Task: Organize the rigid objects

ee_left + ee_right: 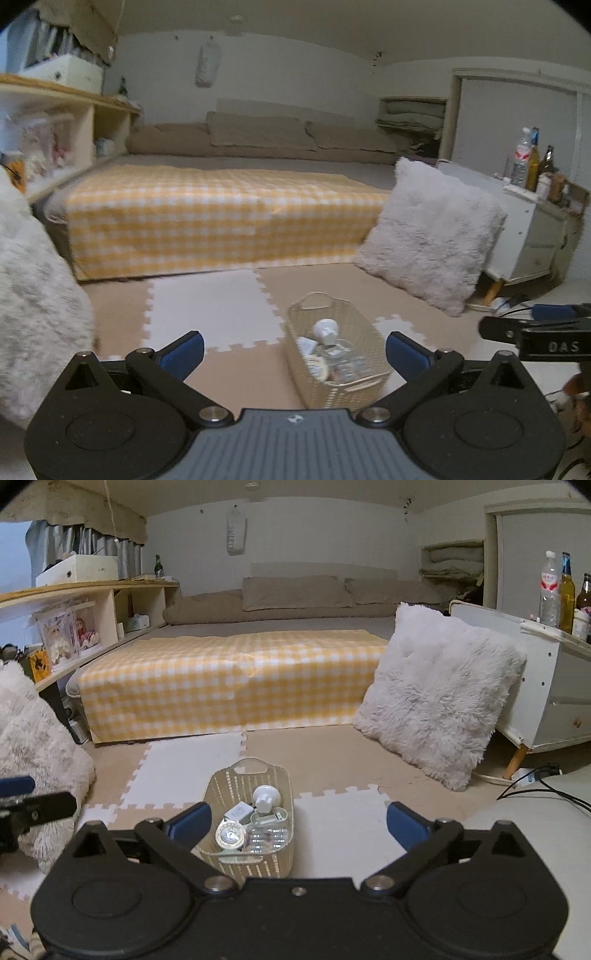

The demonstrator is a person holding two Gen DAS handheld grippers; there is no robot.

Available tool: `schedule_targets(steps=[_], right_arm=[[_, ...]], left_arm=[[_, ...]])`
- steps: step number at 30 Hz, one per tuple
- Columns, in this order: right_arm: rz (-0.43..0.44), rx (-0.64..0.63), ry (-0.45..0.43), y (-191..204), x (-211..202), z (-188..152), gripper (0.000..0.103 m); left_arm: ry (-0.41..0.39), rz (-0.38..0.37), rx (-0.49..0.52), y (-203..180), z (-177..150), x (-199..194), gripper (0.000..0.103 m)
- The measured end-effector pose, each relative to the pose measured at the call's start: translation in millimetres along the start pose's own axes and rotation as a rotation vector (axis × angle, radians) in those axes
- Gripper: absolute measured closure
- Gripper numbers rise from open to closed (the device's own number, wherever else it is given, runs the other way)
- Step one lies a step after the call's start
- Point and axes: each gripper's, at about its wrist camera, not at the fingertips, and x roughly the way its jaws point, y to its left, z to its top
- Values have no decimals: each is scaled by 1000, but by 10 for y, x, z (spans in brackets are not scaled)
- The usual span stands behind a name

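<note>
While both of my grippers are hovering low over the foam floor mat [343,749], neither is holding anything. My left gripper [294,352] is showing its jaws spread wide, nothing between the blue pads. My right gripper [298,823] is doing the same, jaws fully apart.

A beige slotted basket [225,781] is sitting on the mat, near both grippers, a little left of centre in the right wrist view and right of centre in the left wrist view [360,328]. Inside it the rigid objects are lying packed together: a white bulb-shaped item [266,796] at the far end, a white adapter block [237,809] left of it, a round clock face [230,835] at the near left, and a clear plastic case [266,837] at the near right. I cannot tell what is lying under them.

A white furry cushion [437,705] is leaning against a white cabinet [561,694] on the right, with bottles [550,590] standing on top of the cabinet. A bed with a yellow checked cover [232,672] is filling the far side. A second furry cushion [33,731] is sitting at the near left. A wooden shelf [88,590] is running along the far left wall.
</note>
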Motion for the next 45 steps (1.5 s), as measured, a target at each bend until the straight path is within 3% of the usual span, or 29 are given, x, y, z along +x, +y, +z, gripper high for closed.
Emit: schedule_targets(steps=[3, 8, 15, 45], right_arm=[[-12, -7, -8, 41, -67, -81, 0], [-11, -13, -23, 69, -145, -189, 0], [-6, -24, -56, 101, -221, -272, 0], [-4, -20, -67, 115, -243, -365, 0]], left_arm=[[-24, 45, 4, 9, -68, -85, 0], [4, 49, -19, 67, -134, -94, 0], [20, 110, 7, 58, -240, -101, 0], [13, 119, -1, 68, -315, -131, 0]])
